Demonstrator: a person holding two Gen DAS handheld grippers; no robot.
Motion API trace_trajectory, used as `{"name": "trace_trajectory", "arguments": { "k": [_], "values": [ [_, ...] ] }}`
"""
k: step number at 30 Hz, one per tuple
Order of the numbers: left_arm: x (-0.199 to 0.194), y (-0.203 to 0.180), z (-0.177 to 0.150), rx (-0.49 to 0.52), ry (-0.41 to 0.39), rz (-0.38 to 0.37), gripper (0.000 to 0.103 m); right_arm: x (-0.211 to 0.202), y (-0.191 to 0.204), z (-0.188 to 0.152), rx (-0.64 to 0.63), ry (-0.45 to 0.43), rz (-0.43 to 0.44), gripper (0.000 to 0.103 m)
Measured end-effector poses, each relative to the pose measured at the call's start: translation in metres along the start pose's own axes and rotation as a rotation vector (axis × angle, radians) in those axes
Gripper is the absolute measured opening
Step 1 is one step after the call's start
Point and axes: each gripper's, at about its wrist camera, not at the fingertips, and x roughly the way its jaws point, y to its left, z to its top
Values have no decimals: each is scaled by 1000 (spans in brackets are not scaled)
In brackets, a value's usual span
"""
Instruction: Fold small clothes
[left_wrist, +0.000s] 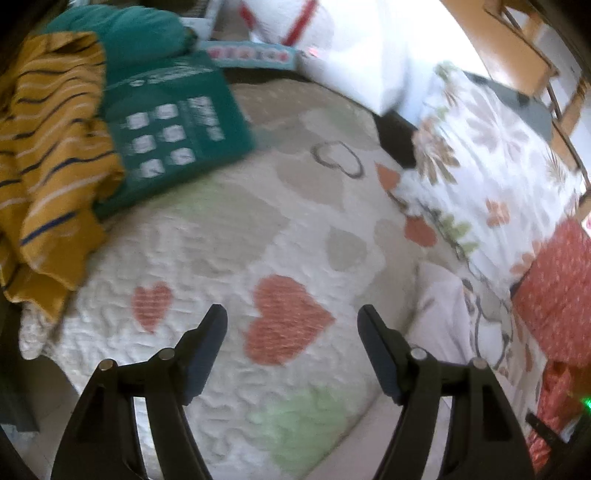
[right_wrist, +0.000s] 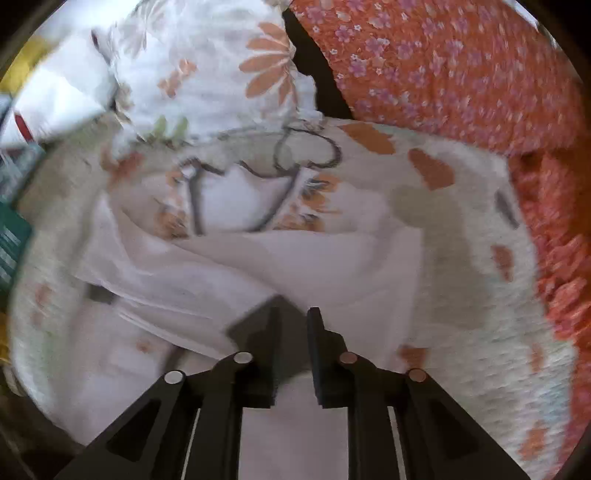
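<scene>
From my left camera I see the left gripper (left_wrist: 291, 314) with its fingers spread wide and nothing between them, hanging over a quilted bedspread (left_wrist: 221, 229) printed with red, beige and green hearts. At the far left of that view a mustard striped garment (left_wrist: 51, 155) lies crumpled on the bed, and just beside it, partly under its edge, rests a green packet (left_wrist: 173, 125) with white squares on it. Past that is a teal bundle (left_wrist: 125, 33). To the right lies a white flowered pillow (left_wrist: 491, 177), and lower right an orange flowered cloth (left_wrist: 554, 295).

My right camera is blurred. The right gripper (right_wrist: 293, 314) has its fingers drawn close together with only a narrow gap — I see pale cloth behind that gap, but I cannot tell whether any of it is pinched between the pads. Directly ahead of the fingers lies the small white garment (right_wrist: 236, 266), rumpled in soft folds on the bedspread (right_wrist: 461, 206), with a flowered section and a dark drawn line at its far end (right_wrist: 240, 192). Beyond it the flowered pillow (right_wrist: 229, 66) shows again, and the orange flowered cloth (right_wrist: 461, 66) fills the upper right — it runs down the right edge beside the bedspread.
</scene>
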Motion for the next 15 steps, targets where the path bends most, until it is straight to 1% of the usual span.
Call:
{"name": "trace_trajectory", "arguments": {
  "k": [1,3,5,7,9,10,11,13,15],
  "values": [
    [4,-7,-2,8,11,-6,72,0,6,3,-13,-8,25,20],
    [10,-17,-4,14,28,-13,72,4,35,14,-85,-26,62,27],
    [14,-25,-7,21,41,-15,72,8,63,24,-144,-40,109,43],
    [19,-31,-9,29,53,-15,72,16,106,39,-221,-55,170,48],
    [23,-35,-10,34,68,-20,72,25,134,52,-292,-65,194,49],
    [24,-36,-10,35,71,-20,72,34,158,62,-345,-76,193,49],
    [26,-37,-10,35,76,-18,72,41,168,68,-380,-82,192,49],
    [28,-37,-10,35,82,-17,72,62,195,85,-447,-89,167,49],
    [30,-37,-8,39,88,-14,72,89,210,103,-502,-81,127,49]
  ]
}}
